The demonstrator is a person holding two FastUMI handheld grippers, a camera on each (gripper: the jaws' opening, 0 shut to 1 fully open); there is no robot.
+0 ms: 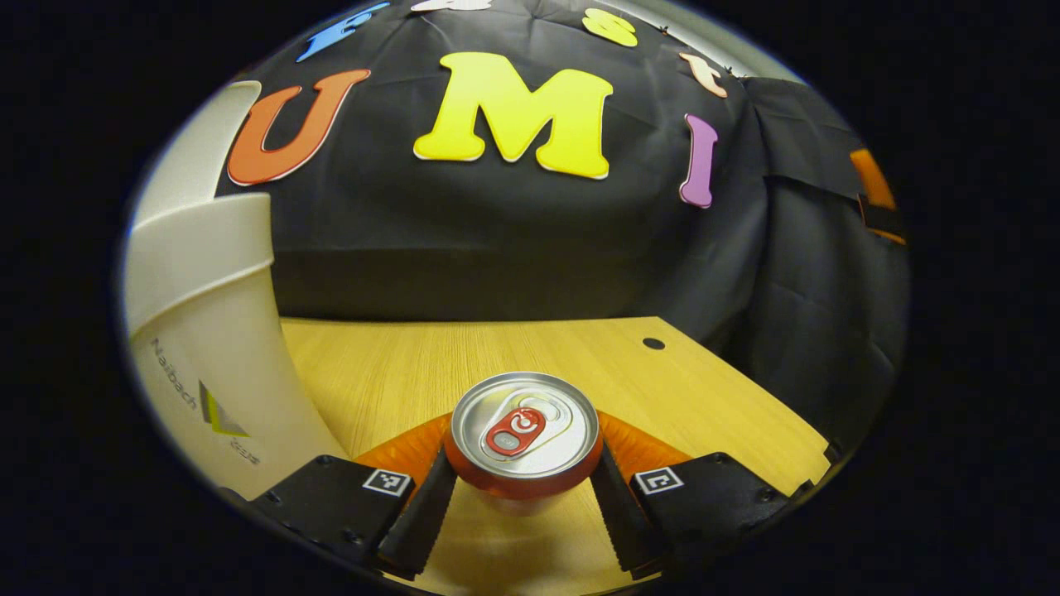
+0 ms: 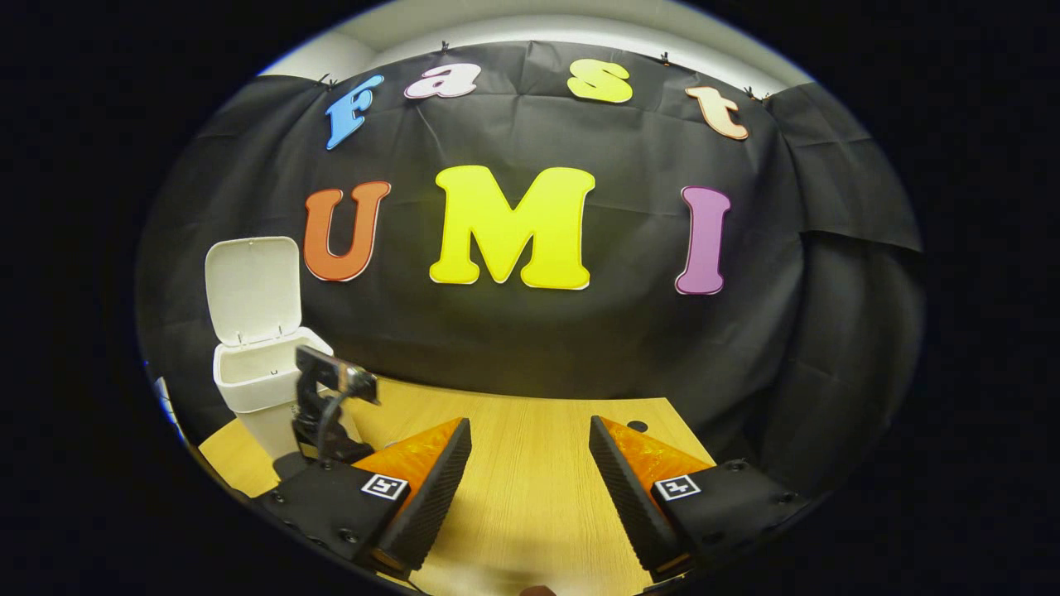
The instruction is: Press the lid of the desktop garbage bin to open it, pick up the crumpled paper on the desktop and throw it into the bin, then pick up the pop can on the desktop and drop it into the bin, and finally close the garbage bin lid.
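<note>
Desktop (image 1: pixel 662 389) carries pop can (image 1: pixel 524 436), lower body hidden between jaws.

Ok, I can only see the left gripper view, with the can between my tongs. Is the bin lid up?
Observer: Yes. In the right gripper view the lid stands open, tipped back above the bin.
Operator: And what are the other tongs doing?
Observer: The right tongs are open and hold nothing, over the bare wooden table.
</note>
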